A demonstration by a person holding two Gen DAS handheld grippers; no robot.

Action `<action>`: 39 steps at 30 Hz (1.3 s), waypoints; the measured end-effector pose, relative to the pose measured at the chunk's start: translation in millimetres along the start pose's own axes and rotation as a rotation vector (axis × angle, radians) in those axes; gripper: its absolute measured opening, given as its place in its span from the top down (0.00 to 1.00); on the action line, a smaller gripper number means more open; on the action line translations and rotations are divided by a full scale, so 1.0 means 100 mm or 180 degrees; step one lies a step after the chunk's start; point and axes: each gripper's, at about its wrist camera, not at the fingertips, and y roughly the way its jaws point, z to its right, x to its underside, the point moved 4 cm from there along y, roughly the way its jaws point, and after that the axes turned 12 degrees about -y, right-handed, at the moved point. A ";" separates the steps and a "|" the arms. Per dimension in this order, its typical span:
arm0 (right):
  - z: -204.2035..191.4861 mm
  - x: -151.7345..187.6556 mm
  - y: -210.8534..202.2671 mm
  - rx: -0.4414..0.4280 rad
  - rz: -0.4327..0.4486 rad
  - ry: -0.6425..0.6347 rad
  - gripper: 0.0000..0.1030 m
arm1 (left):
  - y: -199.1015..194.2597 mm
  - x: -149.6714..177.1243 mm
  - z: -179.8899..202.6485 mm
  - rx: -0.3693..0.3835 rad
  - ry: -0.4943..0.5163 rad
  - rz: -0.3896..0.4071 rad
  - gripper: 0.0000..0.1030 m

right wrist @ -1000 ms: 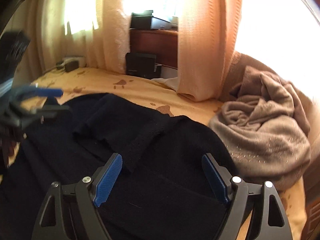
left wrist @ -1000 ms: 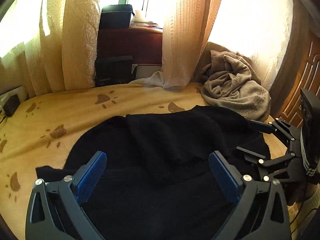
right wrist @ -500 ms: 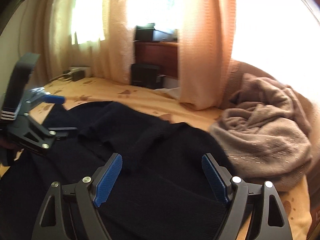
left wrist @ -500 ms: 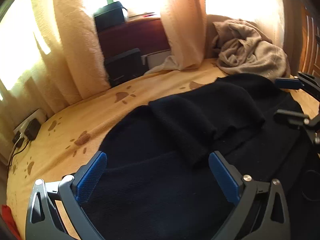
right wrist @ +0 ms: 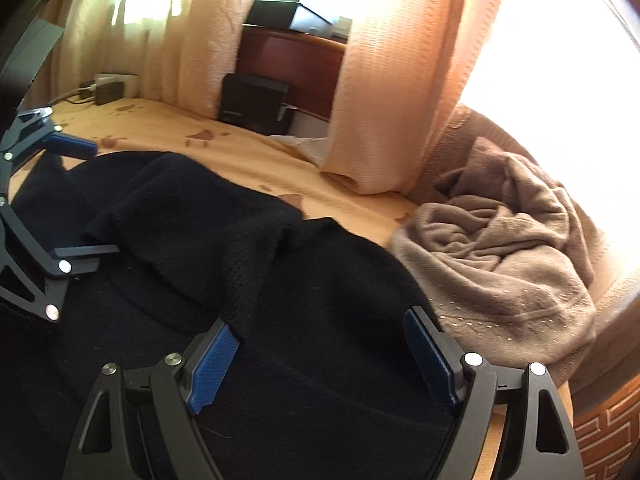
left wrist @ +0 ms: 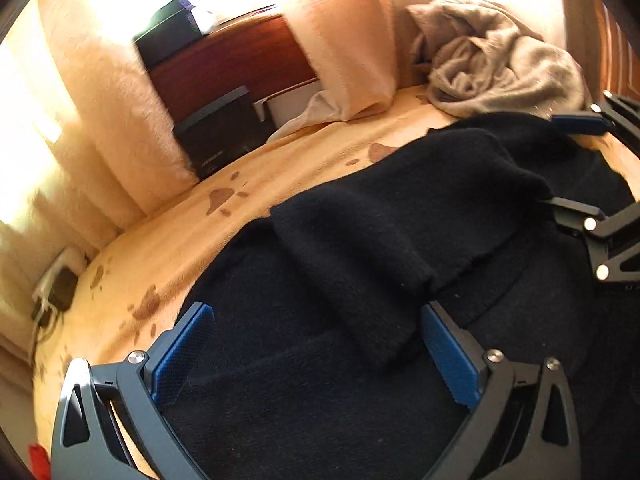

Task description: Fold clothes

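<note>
Claws both released: my left claw (left wrist: 316,354) and right claw (right wrist: 320,354) over black sweater (right wrist: 320,288), centre frame; tan garment (right wrist: 504,256) right, on bed (left wrist: 168,240).

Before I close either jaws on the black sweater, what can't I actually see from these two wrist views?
- Black sweater near hem: cut off by the bottom edge and hidden behind the left gripper, left wrist view.
- Its left side: hidden behind the other gripper's frame, right wrist view.
- Beige garment: crumpled, type unclear.
- Plug strip: too small to read.
</note>
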 end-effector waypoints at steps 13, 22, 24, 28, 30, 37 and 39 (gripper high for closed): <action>-0.07 -0.01 0.04 -0.0110 0.0004 -0.0141 0.19 | -0.02 0.00 -0.03 -0.0099 -0.0034 0.0054 0.01; 0.33 0.09 -0.07 0.0457 0.0083 0.0346 0.18 | -0.10 0.02 -0.43 -0.0344 -0.0578 0.0146 0.00; 0.39 0.12 -0.14 0.0523 0.0168 0.0443 0.18 | -0.15 0.04 -0.51 -0.0352 -0.0689 0.0185 0.00; 0.49 0.18 -0.23 0.0527 0.0157 0.0627 0.18 | -0.29 0.08 -0.65 -0.0345 -0.0844 0.0261 0.00; 0.48 0.20 -0.23 0.0444 0.0120 0.0660 0.18 | -0.34 0.10 -0.65 -0.0237 -0.0851 0.0234 0.00; 0.32 0.19 -0.23 0.0369 0.0097 0.0490 0.18 | -0.31 0.08 -0.42 0.0491 -0.0848 -0.0036 0.00; 0.30 0.18 -0.23 0.0367 0.0105 0.0463 0.18 | -0.30 0.05 -0.28 0.0417 -0.0599 -0.0036 0.00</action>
